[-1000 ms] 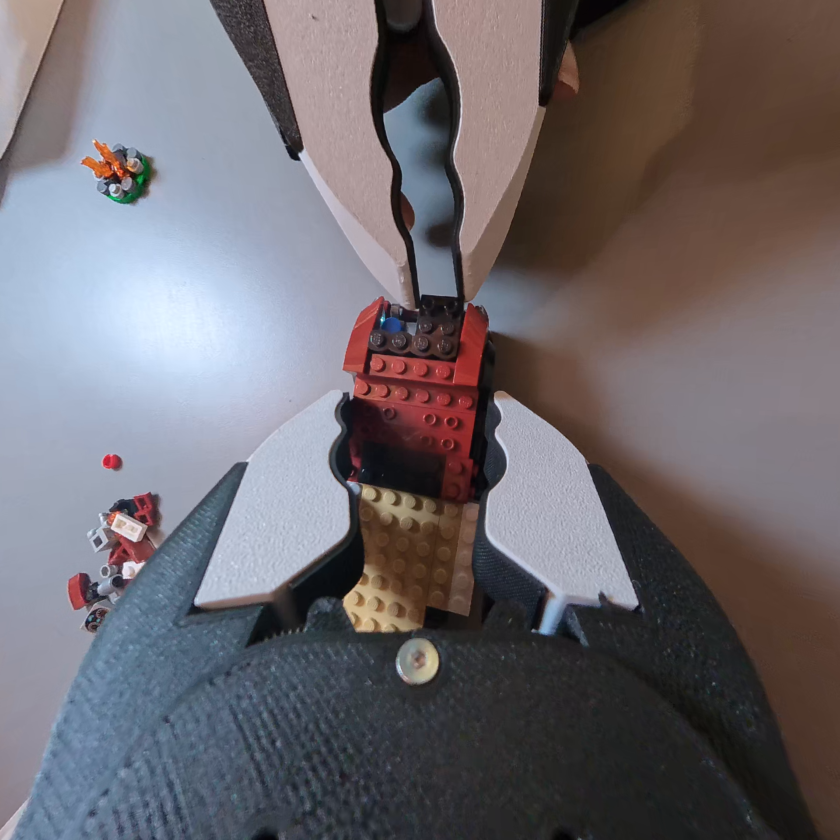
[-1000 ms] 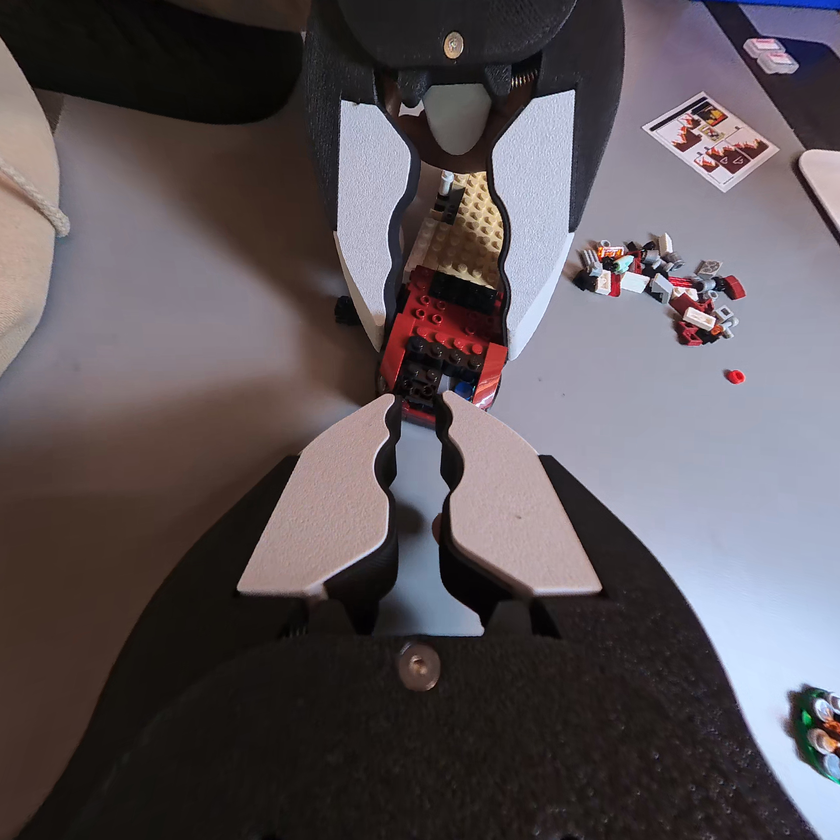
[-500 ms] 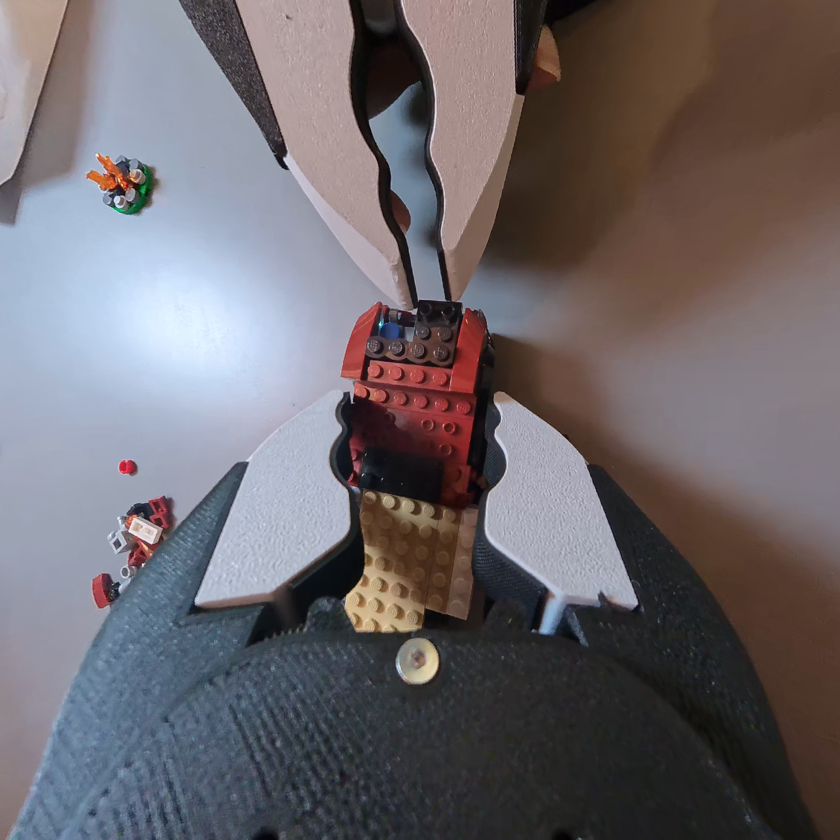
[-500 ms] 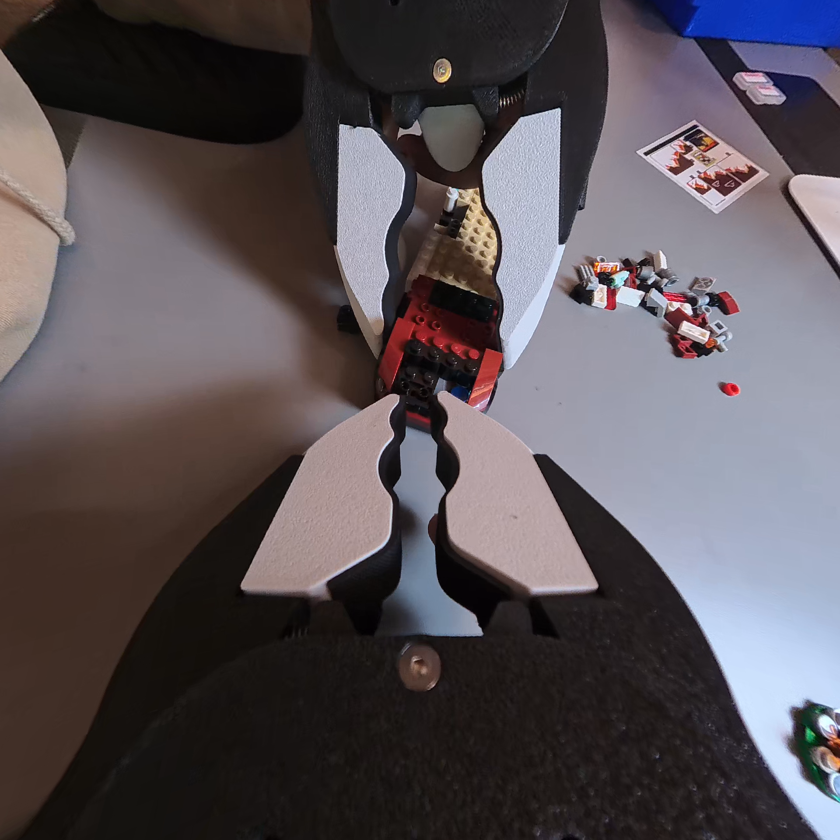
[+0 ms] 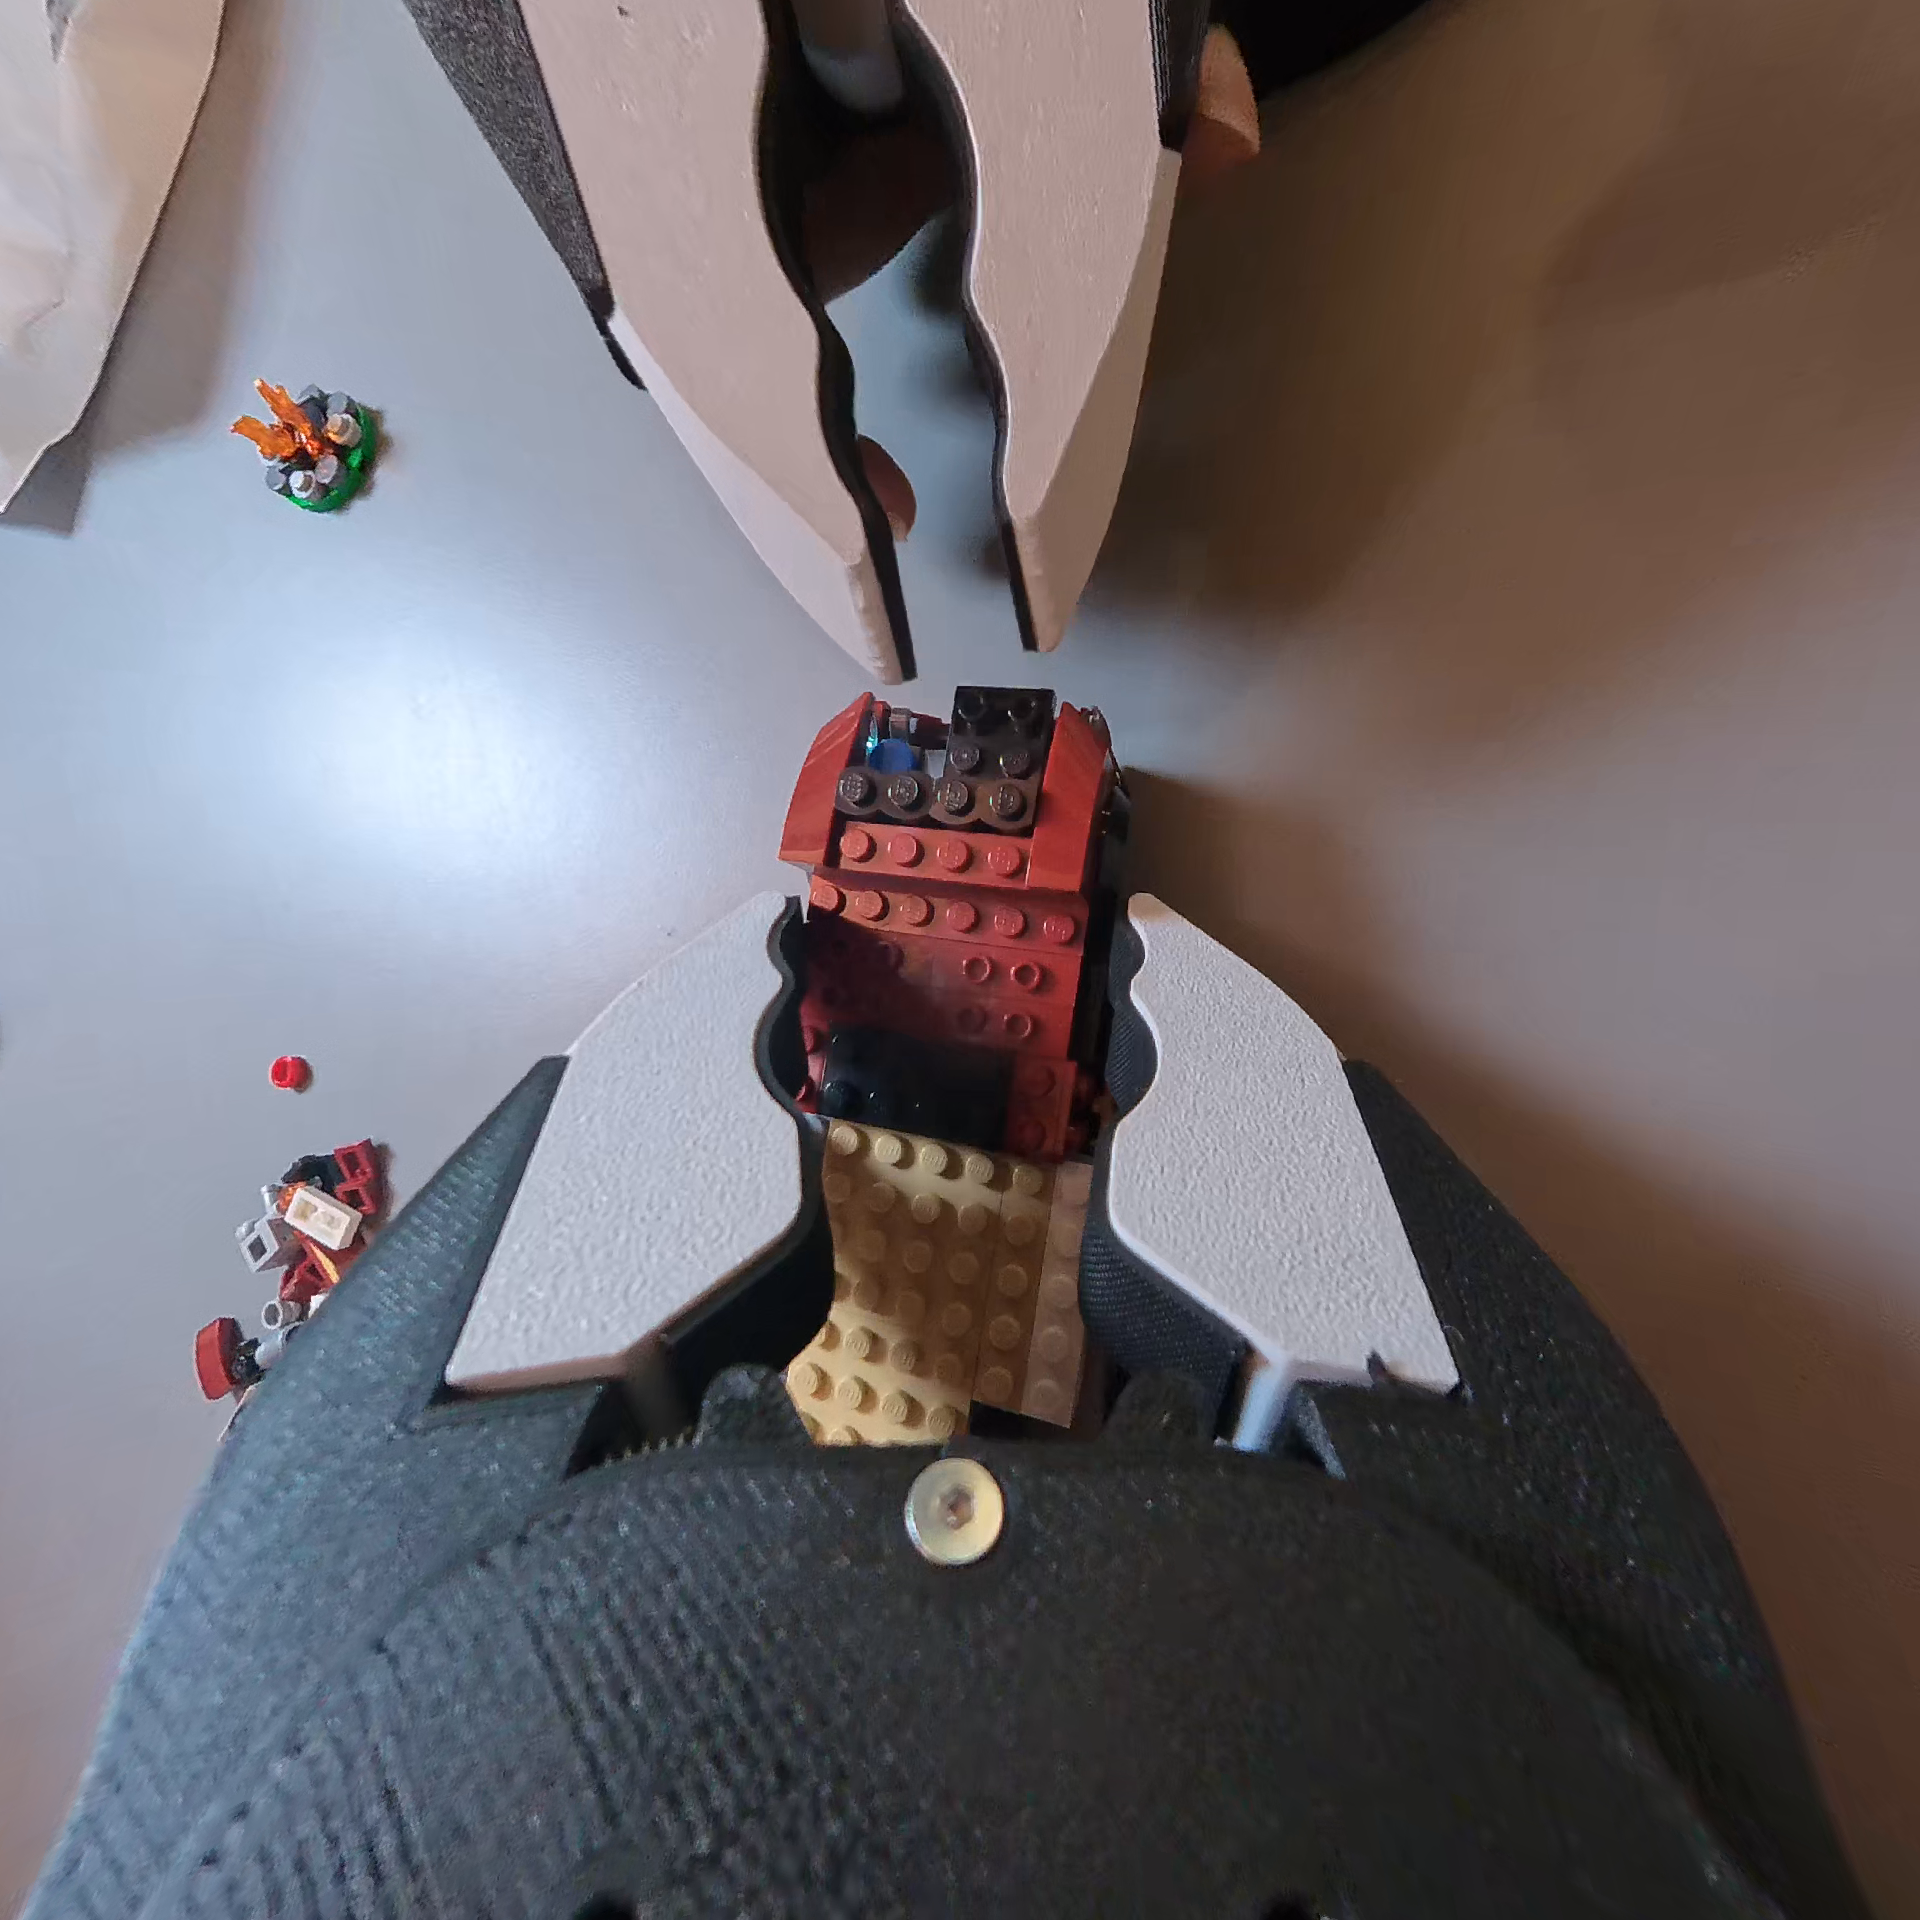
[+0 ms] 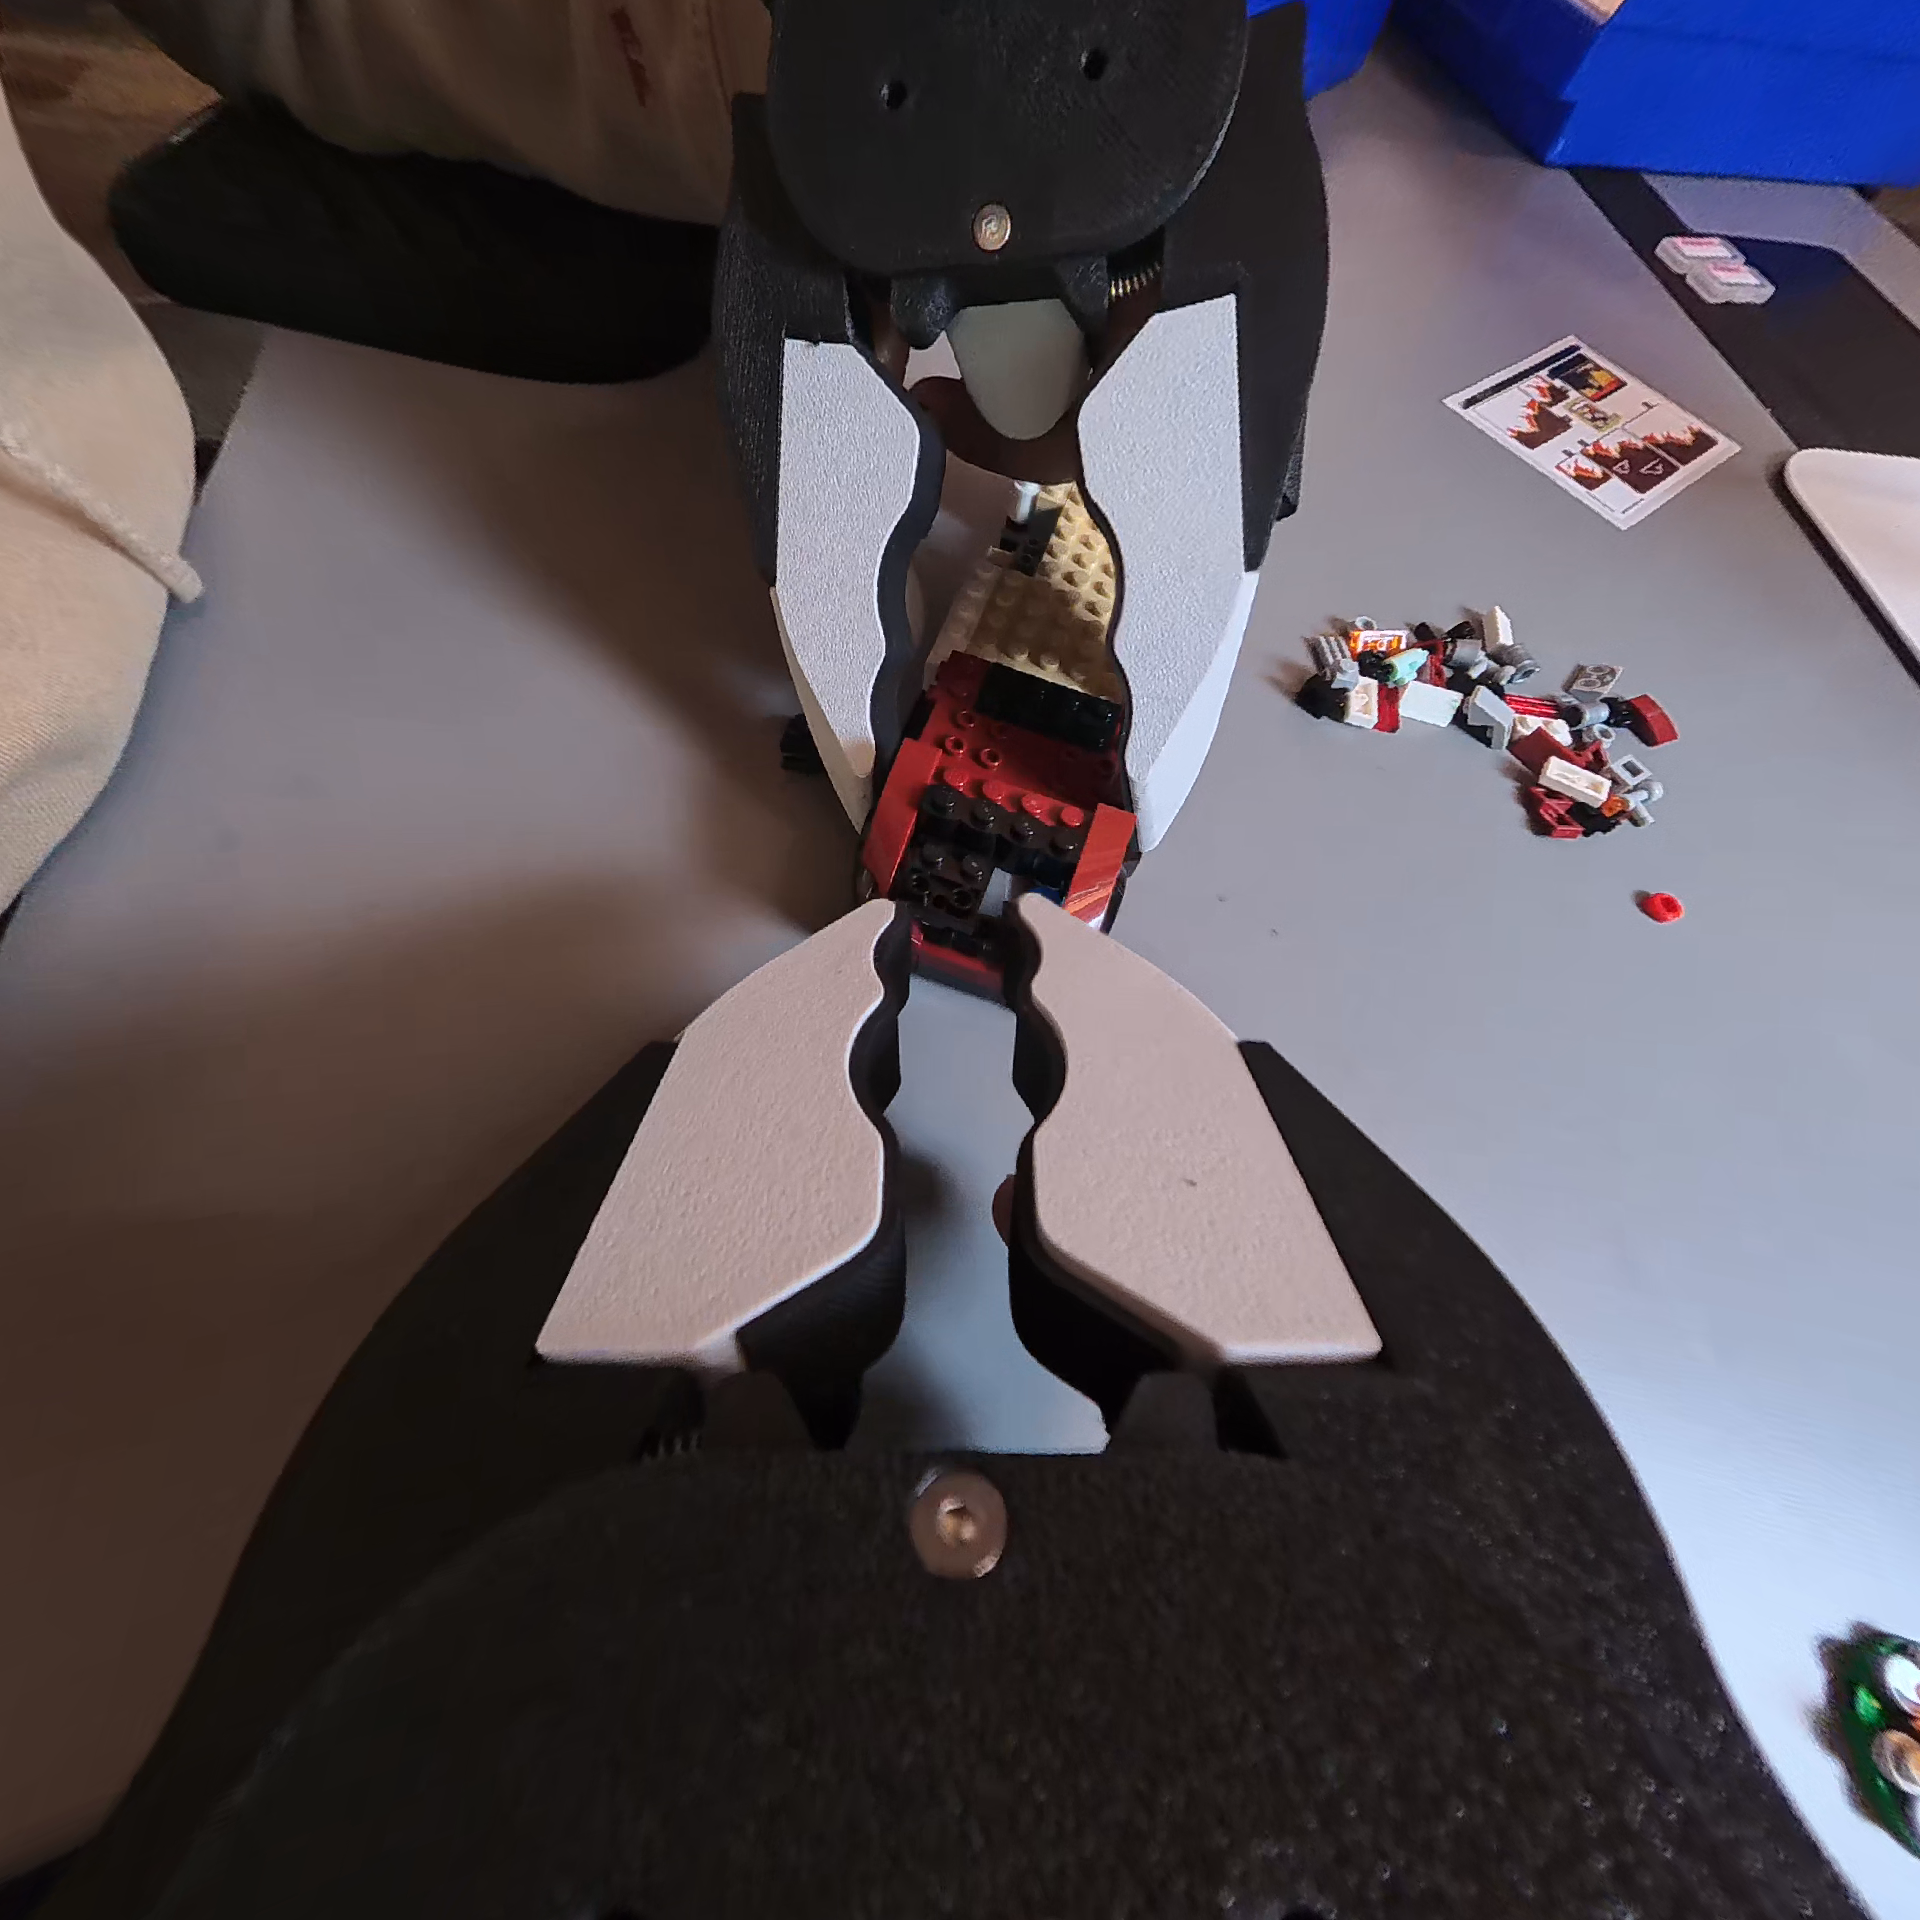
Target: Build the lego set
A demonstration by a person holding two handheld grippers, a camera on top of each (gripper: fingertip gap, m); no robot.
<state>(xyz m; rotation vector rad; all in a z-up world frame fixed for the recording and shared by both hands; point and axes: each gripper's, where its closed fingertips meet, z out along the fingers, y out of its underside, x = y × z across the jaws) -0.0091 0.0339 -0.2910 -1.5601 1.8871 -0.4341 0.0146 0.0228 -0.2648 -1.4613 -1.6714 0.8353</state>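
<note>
My left gripper [image 5: 956,914] is shut on a dark red brick model [image 5: 945,935] built on a tan baseplate [image 5: 914,1247], its pads pressing the model's two sides. A small black brick [image 5: 1000,727] sits on the model's far end beside a blue stud. My right gripper [image 5: 966,655] faces it from the far side, jaws a little apart, tips just clear of the black brick and touching nothing. In the right wrist view the right gripper [image 6: 956,914] is open at the model's near end [image 6: 997,769], with the black brick [image 6: 945,878] just beyond its tips.
A pile of loose small pieces [image 6: 1486,717] and a single red stud [image 6: 1659,906] lie on the grey table to the right. An instruction sheet [image 6: 1590,431], a blue box [image 6: 1662,83] and a small campfire build [image 5: 312,447] lie farther off. The grippers' ends are close to 4 cm from one another. My left tips are roughly 15 cm from the single red stud [image 6: 1659,906]. Seen from the left wrist view [image 5: 288,1068] as well.
My right gripper was closed on the black brick at the model's end; it has opened and drawn back a little. The brick stays on the model. The left gripper's hold is unchanged.
</note>
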